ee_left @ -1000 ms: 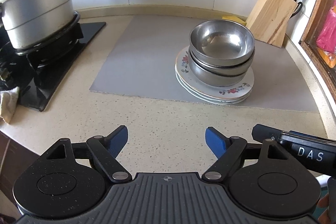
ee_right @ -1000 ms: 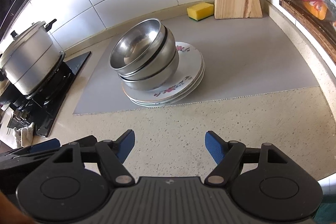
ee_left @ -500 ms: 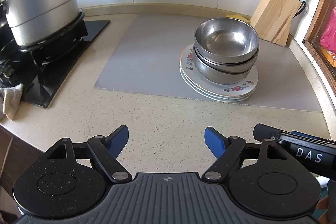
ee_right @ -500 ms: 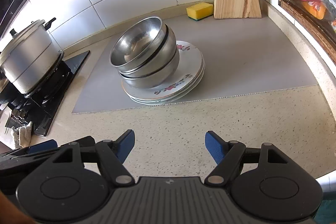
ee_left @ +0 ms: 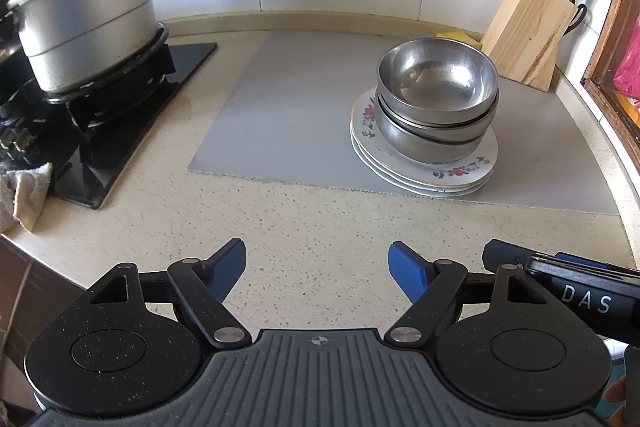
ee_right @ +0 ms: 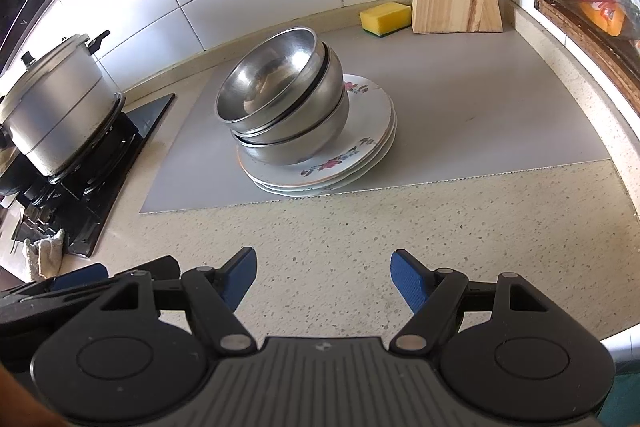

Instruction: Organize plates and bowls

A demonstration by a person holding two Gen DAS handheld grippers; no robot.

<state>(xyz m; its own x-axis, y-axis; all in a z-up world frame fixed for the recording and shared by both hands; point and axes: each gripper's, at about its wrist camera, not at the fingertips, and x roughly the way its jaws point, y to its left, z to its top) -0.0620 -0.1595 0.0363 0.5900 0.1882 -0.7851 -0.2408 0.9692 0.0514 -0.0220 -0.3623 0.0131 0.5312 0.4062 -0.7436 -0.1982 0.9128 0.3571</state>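
On grey mat (ee_left: 288, 115), steel bowls (ee_left: 438, 83) atop plates (ee_left: 464, 173), both tongs agape

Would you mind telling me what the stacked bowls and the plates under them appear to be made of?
The bowls look like stainless steel, brushed to semi-glossy: grey metal with soft reflections inside. The plates look like glazed ceramic or porcelain, possibly melamine: glossy white with printed red flowers and a thin rim line.

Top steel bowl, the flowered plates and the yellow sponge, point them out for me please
top steel bowl (ee_right: 264, 87), right wrist view, inside of its tilted basin
flowered plates (ee_right: 340, 163), right wrist view, bare near rim of the top plate
yellow sponge (ee_right: 386, 17), right wrist view, its front face
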